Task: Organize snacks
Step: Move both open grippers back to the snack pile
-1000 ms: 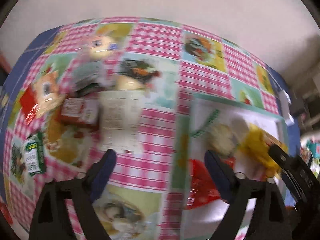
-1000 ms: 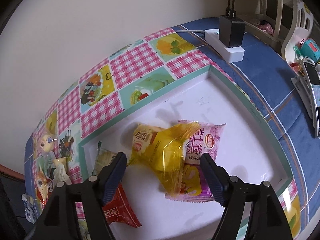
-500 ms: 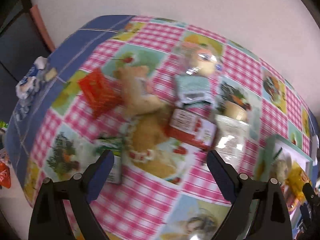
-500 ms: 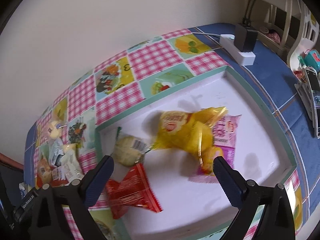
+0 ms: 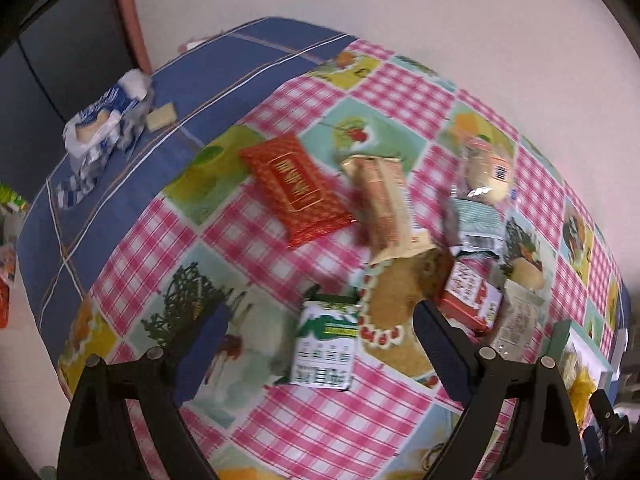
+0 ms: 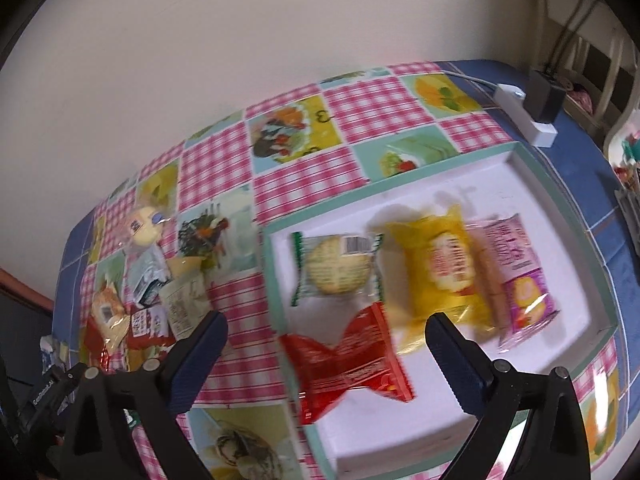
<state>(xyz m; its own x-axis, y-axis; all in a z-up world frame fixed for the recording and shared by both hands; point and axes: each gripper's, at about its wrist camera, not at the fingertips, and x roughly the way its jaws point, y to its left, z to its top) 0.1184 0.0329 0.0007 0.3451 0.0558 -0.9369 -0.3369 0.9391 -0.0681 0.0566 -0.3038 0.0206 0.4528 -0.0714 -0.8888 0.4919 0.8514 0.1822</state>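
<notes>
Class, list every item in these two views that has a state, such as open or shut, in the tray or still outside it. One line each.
Left claw: open, empty.
Right claw: open, empty.
White tray with green rim: holds four packets.
Round biscuit in clear green-edged wrapper: in tray, sealed.
Yellow plastic packet: in tray.
Pink plastic packet: in tray, beside yellow.
Red foil packet: in tray.
Green-and-white carton: outside tray, between left claw's fingers.

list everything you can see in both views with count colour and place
white tray with green rim: 1, right on the table
wrapped snacks in tray: 4, green-white round biscuit, red, yellow, pink
loose snack packets: about eight, mixed colours, left on the pink checked tablecloth, among them a flat red packet and a green-white packet
white power strip: 1, far right
blue-white bag: 1, far left
left gripper: black, open, empty
right gripper: black, open, empty
</notes>
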